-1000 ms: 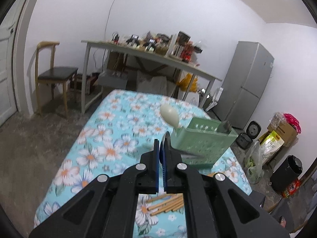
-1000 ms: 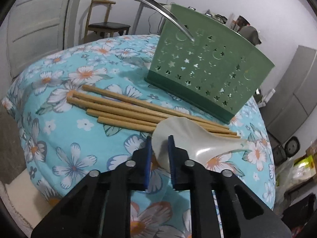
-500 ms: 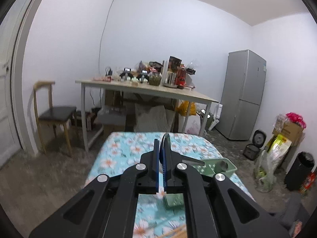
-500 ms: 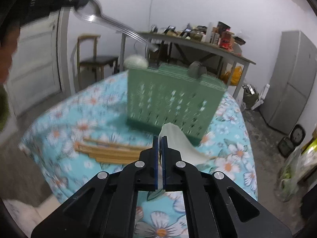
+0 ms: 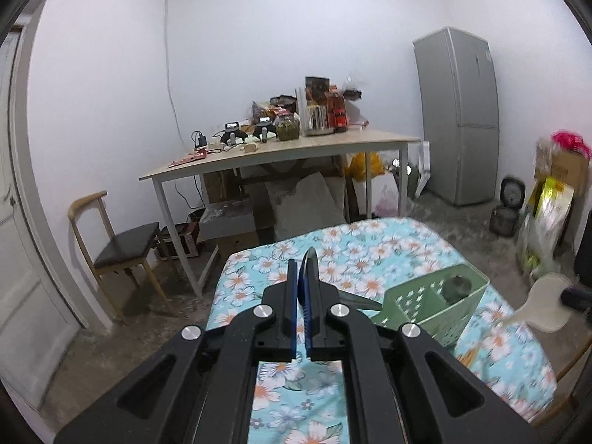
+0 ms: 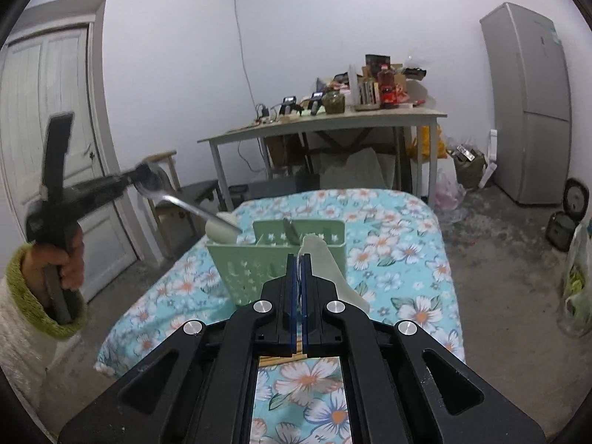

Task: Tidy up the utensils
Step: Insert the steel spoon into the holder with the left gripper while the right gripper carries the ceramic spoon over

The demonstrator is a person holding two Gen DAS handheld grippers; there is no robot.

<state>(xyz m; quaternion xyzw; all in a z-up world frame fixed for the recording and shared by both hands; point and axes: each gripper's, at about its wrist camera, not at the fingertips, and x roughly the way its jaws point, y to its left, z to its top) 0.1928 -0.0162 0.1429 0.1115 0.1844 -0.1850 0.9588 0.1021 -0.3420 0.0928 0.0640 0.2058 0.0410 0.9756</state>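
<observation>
White spoon (image 6: 322,259) pinched in right claw (image 6: 299,259), above green caddy (image 6: 259,259).

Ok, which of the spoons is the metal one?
The metal spoon clamped in the left gripper, shiny and thin-handled. The right gripper holds a white spoon, and another white spoon stands in the green caddy.

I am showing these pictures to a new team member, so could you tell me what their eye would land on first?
Probably the green utensil caddy standing on the flowered tablecloth, centre of the right wrist view. Next, the left claw at the left, shut on a metal spoon whose handle slants toward the caddy. Then the right claw, shut on a pale spoon in front of the caddy.
</observation>
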